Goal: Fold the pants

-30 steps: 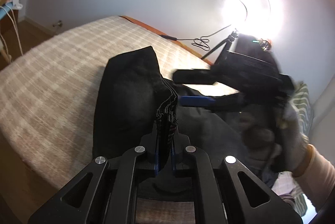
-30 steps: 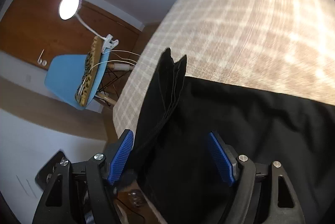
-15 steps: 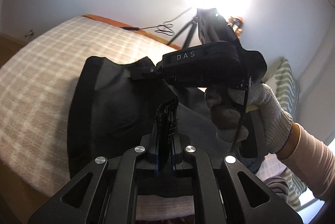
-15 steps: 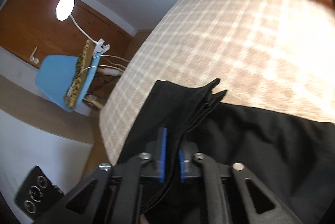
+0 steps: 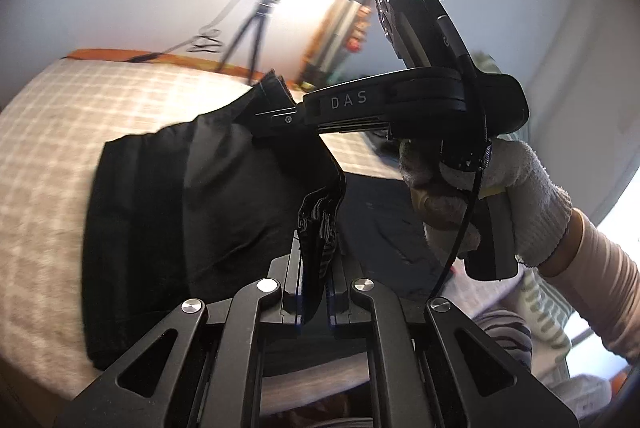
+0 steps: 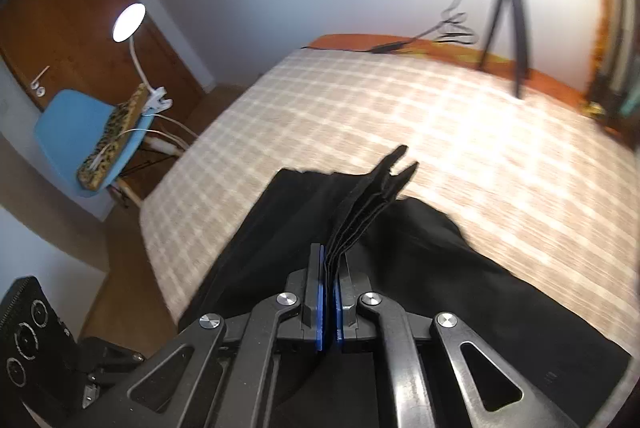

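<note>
Black pants [image 5: 192, 196] lie on a bed with a beige checked cover [image 5: 48, 116]. My left gripper [image 5: 316, 268] is shut on a bunched edge of the pants with several layers and lifts it. My right gripper [image 5: 276, 116], held by a white-gloved hand [image 5: 500, 188], is shut on another stacked edge further away and holds it above the bed. In the right wrist view that gripper [image 6: 330, 268] pinches several black layers [image 6: 372, 204] between its blue pads, with the pants [image 6: 460, 288] trailing off to the right over the bed [image 6: 400, 116].
A tripod [image 6: 512, 16] and a bright lamp stand at the far edge of the bed with cables [image 6: 440, 32]. A blue chair [image 6: 80, 132] with a clip lamp [image 6: 128, 16] stands left of the bed by a wooden door. Striped pillows [image 5: 540, 300] lie at the right.
My right gripper closed on the stacked pants edge and rose with it. Both grippers have lifted the fabric and swung toward the far side of the bed.
</note>
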`<state>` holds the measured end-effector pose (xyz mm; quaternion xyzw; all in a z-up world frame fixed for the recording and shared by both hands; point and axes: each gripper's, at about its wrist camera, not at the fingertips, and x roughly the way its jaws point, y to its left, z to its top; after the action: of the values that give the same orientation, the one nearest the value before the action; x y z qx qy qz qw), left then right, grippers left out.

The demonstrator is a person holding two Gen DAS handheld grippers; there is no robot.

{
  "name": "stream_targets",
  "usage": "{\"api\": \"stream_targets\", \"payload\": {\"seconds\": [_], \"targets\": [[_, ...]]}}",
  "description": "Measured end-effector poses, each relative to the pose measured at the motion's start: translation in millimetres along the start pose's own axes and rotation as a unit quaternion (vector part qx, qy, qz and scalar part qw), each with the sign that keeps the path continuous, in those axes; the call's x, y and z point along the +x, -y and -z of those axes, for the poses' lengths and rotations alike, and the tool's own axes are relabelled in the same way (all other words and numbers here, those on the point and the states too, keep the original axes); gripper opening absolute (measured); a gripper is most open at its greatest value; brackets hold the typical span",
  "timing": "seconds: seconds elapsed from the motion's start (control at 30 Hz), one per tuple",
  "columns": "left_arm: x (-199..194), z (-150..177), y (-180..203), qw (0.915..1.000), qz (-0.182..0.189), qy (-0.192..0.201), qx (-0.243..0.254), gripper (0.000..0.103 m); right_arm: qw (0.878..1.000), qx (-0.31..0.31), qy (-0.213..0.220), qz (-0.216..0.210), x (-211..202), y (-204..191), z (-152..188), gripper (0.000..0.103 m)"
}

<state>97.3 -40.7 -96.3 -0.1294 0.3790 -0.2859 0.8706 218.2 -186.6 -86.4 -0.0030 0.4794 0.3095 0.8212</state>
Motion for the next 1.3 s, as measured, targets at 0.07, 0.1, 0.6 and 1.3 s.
{"api": "stream_targets", "payload": {"seconds": [0.07,0.1,0.6,1.3], "targets": [[11,1,12,0.9998,0.008,-0.01,0.012,0.006,1.0,0.007,0.004,0.013,-12,13,9,0.001],[17,2,20,0.9996,0.012,-0.016,0.02,0.006,1.0,0.012,0.006,0.019,-18,19,14,0.001],[13,-1,34,0.9974,-0.004,-0.052,0.049,0.05,0.995,0.073,0.02,0.072,-53,98,73,0.001],[60,18,-39,0.9811,-0.148,-0.096,0.08,0.043,0.983,0.152,-0.035,0.099,-47,178,119,0.002]]}}
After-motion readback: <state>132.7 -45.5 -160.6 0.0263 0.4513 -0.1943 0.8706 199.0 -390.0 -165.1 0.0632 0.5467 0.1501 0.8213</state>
